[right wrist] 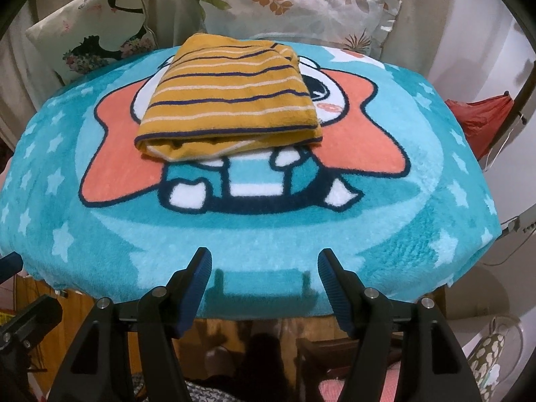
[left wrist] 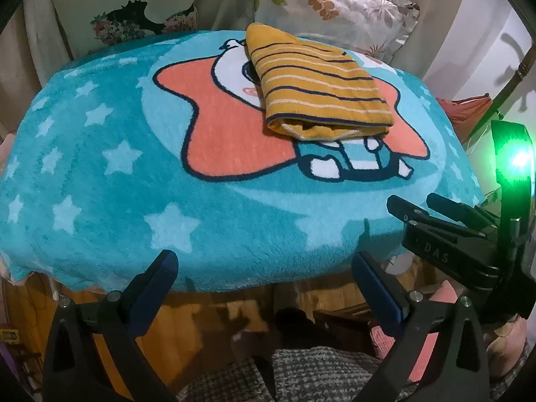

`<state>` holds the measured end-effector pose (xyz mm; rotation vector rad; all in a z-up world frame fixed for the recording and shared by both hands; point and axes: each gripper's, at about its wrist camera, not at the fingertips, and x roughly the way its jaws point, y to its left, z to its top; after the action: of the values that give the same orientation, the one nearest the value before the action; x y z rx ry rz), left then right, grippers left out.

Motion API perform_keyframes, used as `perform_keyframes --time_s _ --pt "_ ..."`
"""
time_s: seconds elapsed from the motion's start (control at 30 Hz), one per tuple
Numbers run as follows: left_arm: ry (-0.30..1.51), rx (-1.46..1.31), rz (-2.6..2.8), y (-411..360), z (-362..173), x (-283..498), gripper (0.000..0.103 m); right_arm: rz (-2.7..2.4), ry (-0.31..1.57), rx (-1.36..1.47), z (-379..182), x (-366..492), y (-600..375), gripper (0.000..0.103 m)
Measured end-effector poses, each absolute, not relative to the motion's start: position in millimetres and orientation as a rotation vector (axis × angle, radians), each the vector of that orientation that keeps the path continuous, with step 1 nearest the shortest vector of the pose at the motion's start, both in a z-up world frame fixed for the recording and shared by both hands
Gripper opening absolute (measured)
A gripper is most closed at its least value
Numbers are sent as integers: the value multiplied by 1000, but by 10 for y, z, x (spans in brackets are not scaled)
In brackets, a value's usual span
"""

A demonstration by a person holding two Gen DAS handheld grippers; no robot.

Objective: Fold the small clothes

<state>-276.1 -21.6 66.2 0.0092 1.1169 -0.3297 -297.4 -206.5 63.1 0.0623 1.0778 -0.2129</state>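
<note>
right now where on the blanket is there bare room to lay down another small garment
The near strip of the teal blanket, between the folded striped garment and the front edge by both open hand-held grippers, is bare. So is the starred left side. The far middle is taken, with pillows close behind.

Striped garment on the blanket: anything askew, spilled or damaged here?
Nothing stands out. The striped garment lies folded in a compact bundle on the blue blanket, its open edge toward the cameras. The left gripper and right gripper are both open, empty and apart from it.
</note>
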Motion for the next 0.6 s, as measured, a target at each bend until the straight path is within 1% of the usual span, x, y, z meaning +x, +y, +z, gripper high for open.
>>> perform_keyframes --time_s 0.6 --pt "1162 -33 -357 -302 571 -2604 103 -211 1096 37 594 -2830 -2119 71"
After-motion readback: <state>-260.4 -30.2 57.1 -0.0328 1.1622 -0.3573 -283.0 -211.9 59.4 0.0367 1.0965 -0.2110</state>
